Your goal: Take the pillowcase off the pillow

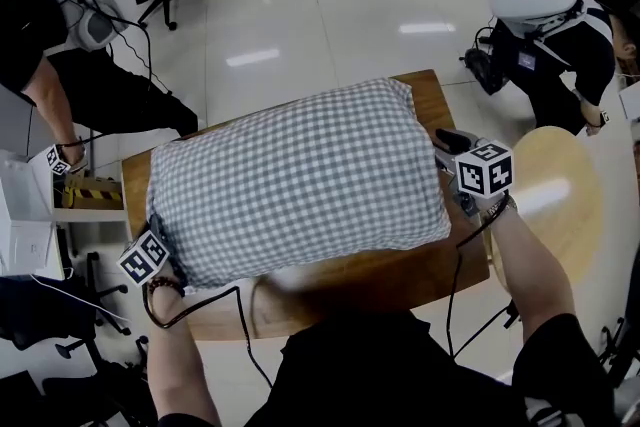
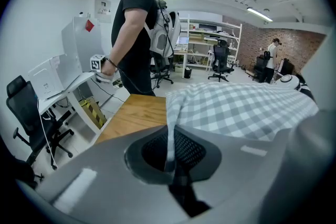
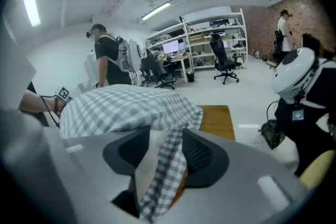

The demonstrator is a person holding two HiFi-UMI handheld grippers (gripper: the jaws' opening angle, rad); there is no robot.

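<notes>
Head view, pillowcase: The checked pillowcase (image 1: 300, 180) lies fat and full on the wooden tabletop (image 1: 400, 270), between the two pairs of jaws. The pillow is all inside it, so none of it shows.
Head view, left gripper: The left gripper (image 1: 155, 235) sits at the near corner of the cloth.
Head view, right gripper: The right gripper (image 1: 447, 150) sits at the other end, with its jaws right at the edge of the cloth.
Left gripper view, jaws: They are pressed together on a thin fold (image 2: 169, 139) of the pillowcase. The rest of the cloth spreads out ahead of the jaws and off to their right.
Right gripper view, jaws: They stand apart. A loose strip (image 3: 165, 165) of the cloth hangs down between them, with a gap on one side, so it is not squeezed. The big bump of the pillowcase is ahead of these jaws and to their left.
Step in hand: I think this is the start, getting a hold at both ends. Nothing has come off yet.
Next move: The right jaws need to shut on something firm before any pulling. One side must hold the pillow back while the other slides the cloth off. I cannot tell which end is the open one.
</notes>
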